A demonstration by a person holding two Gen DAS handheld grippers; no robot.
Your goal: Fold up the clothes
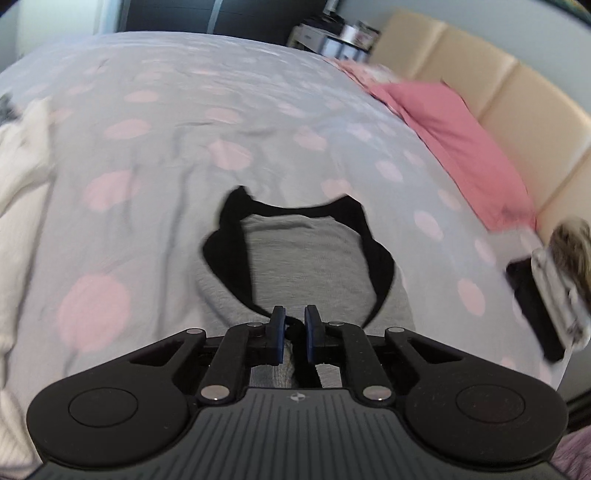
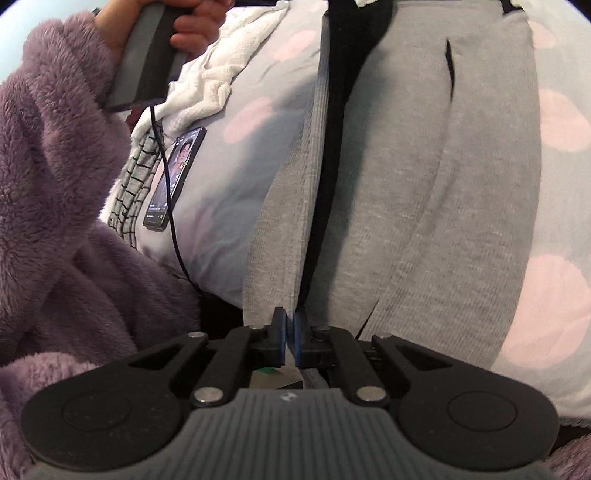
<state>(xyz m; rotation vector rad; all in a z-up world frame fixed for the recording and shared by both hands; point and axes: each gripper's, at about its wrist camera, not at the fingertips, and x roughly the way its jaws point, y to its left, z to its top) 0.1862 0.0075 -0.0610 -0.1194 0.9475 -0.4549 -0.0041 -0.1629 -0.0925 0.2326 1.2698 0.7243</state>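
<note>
Left gripper point(image 1: 294, 325), bottom centre of its own view: black ribbed body, blue pads nearly together, pinching the black-trimmed edge of the grey garment point(image 1: 295, 258).

Right gripper point(image 2: 290, 328), bottom centre of its view: same build, pads pressed almost shut on the grey fabric where a black band runs down to them.

Grey garment: soft heathered knit, ribbed in strips, with black lining or trim. In the left view it lies on the bed in the lower centre of the frame, the black edge curving around its far end like an open collar or waistband. In the right view it fills the centre and right, long folds running up the frame, with a slit like a pocket opening at upper right. Which garment it is cannot be told for sure.

Bedcover point(image 1: 166, 110): pale lilac, smooth, faintly wrinkled, with round pink spots.

Pink pillow point(image 1: 461, 147), right of the left view, against a cream padded headboard point(image 1: 480, 74).

White crinkled cloth point(image 2: 221, 74), upper left of the right view; beside it a checked grey cloth point(image 2: 136, 173) and a phone point(image 2: 175, 177), screen lit, with a black cable.

Purple fleece sleeve point(image 2: 55, 147), left of the right view; hand point(image 2: 177, 22) above it grips a grey handle.

Progress, as judged: early. Both ends gripped, garment roughly flat, no finished fold visible; other cloths unfolded.
</note>
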